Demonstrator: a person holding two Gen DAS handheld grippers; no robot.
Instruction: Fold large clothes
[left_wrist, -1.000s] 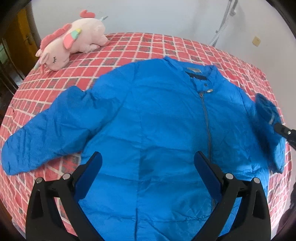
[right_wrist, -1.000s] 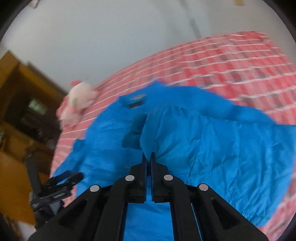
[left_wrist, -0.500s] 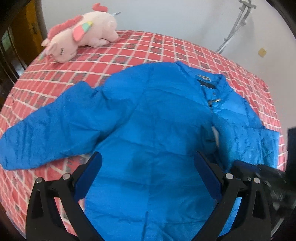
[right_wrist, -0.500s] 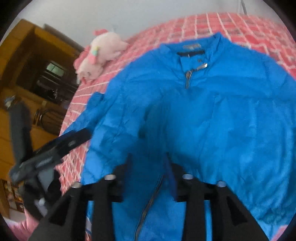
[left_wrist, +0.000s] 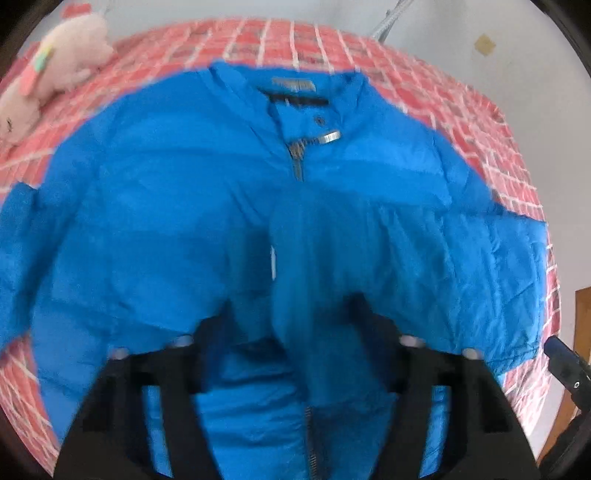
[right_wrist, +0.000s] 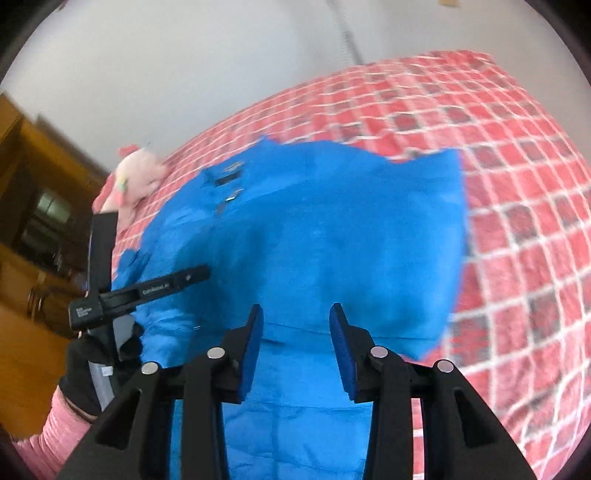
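- Left wrist view: a blue zip-front jacket (left_wrist: 177, 206) lies front up on a bed with a red checked cover (left_wrist: 491, 140), collar toward the top of the frame. One sleeve (left_wrist: 461, 258) lies folded across the chest at right of centre; the other runs off the left edge. A pink plush toy (left_wrist: 48, 74) sits at upper left.
- Left wrist view: the left gripper (left_wrist: 291, 332) fills the bottom of the frame, badly smeared. Its dark fingers stand apart with blue cloth between them, but I cannot tell whether they are gripping or free.
- Right wrist view: the right gripper (right_wrist: 295, 343) at lower centre is released, its blue-padded fingers (right_wrist: 251, 350) spread wide above the jacket (right_wrist: 332, 240), holding nothing. The left gripper (right_wrist: 147, 291) reaches in from the left, over the jacket, held by a gloved hand (right_wrist: 88, 373) in a pink cuff.
- Step in hand, as I judge it: one sleeve is laid in, and the other sleeve looks next. That calls for a firm pinch near the cuff and a carry across the chest.
- Hard to make out: both views are blurred; the hem is cut off at the bottom; the far cuff is out of frame.
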